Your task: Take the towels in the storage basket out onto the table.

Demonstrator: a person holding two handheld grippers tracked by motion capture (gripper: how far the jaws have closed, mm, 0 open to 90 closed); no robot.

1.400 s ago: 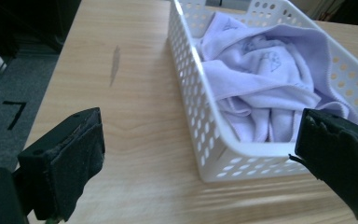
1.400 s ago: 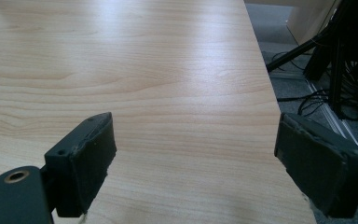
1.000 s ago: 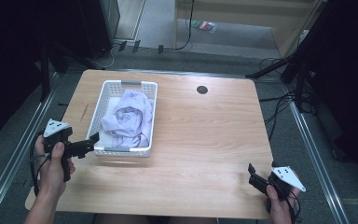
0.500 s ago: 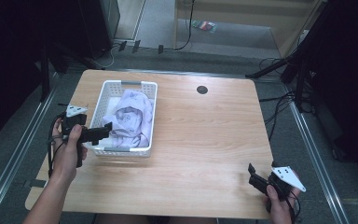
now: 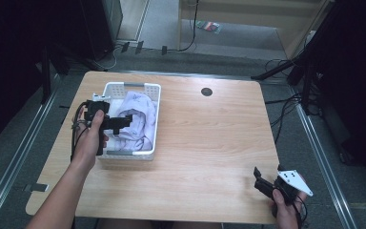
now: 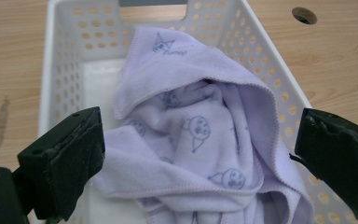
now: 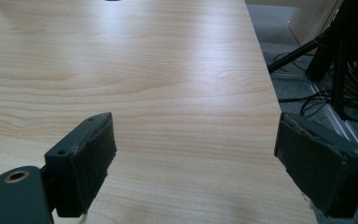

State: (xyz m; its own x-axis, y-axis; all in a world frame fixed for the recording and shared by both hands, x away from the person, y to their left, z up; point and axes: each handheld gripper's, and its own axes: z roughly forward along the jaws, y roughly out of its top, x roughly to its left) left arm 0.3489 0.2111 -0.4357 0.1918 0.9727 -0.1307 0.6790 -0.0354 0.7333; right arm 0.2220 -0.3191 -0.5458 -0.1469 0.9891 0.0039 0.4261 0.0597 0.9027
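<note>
A white perforated basket (image 5: 156,102) stands on the left half of the wooden table (image 5: 209,143) and holds a crumpled lilac towel (image 5: 136,119) printed with small cartoon faces. My left gripper (image 5: 126,120) hovers over the basket above the towel, jaws wide open with nothing between them. Its own view looks down on the towel (image 6: 200,140) inside the basket (image 6: 51,70), one jaw on each side of the cloth. Near the table's front right corner my right gripper (image 5: 259,179) stands open, holding nothing; its view shows bare table (image 7: 168,93).
A round cable hole (image 5: 206,91) sits near the table's back edge. Cables and dark stands (image 5: 295,71) lie on the floor past the right edge. Metal rails (image 5: 24,148) run along the floor on both sides.
My left gripper has moved from beside the basket's left front corner up and over the basket, above the towel. The right gripper has stayed in place.
</note>
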